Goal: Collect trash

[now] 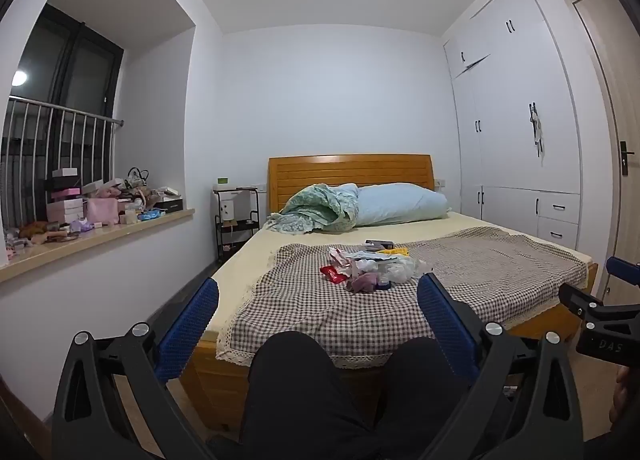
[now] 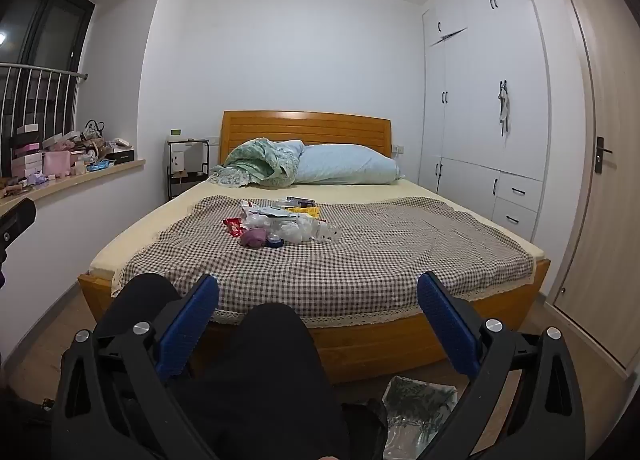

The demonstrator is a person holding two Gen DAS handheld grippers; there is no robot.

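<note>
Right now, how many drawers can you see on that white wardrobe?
2. Both drawers sit at the wardrobe's bottom right corner, beside the door: the upper drawer directly above the lower drawer. Anything lower is hidden behind the bed.

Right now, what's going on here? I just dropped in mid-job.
Nothing has been picked up yet. The left gripper and right gripper are both open and empty, held back from the foot of the bed above the person's knees. The trash pile, wrappers, crumpled plastic and a purple wad, sits untouched on the checkered cloth. A clear bag lies on the floor near the right gripper.
</note>
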